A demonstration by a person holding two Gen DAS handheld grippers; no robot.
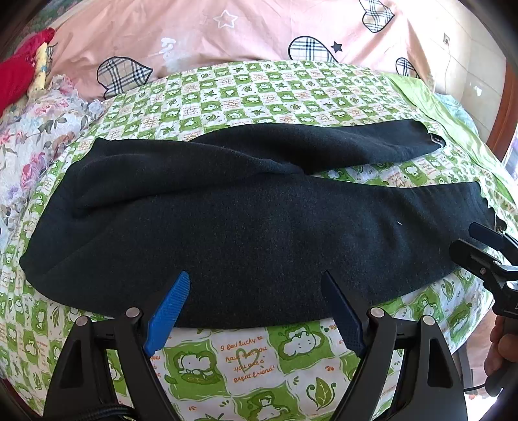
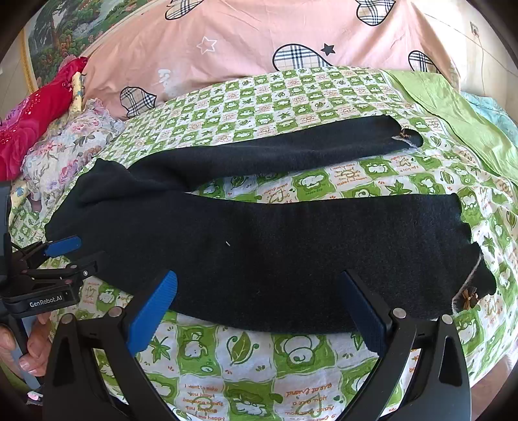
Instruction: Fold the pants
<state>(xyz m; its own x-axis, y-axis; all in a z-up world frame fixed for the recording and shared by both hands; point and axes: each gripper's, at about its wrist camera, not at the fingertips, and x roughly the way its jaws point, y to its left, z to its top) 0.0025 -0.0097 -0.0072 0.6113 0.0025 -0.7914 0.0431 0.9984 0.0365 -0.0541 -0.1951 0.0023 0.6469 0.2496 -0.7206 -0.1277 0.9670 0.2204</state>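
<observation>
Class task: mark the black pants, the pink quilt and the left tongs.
black pants [image 1: 246, 233], left wrist view, middle of the near leg.
pink quilt [image 2: 259, 39], right wrist view, plain upper area.
left tongs [image 1: 255, 285], left wrist view, between fingertips.

Green checked sheet [image 1: 246, 362], pink quilt [image 1: 194, 35], red cloth [image 2: 35, 110].

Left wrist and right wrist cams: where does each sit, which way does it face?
Left wrist: on the left gripper, open, facing across the bed at the waist half of the black pants; right gripper and hand at the right edge.
Right wrist: on the right gripper, open, facing the leg half; left gripper at the left edge.
Shared: pants, green checked sheet, pink quilt.
</observation>
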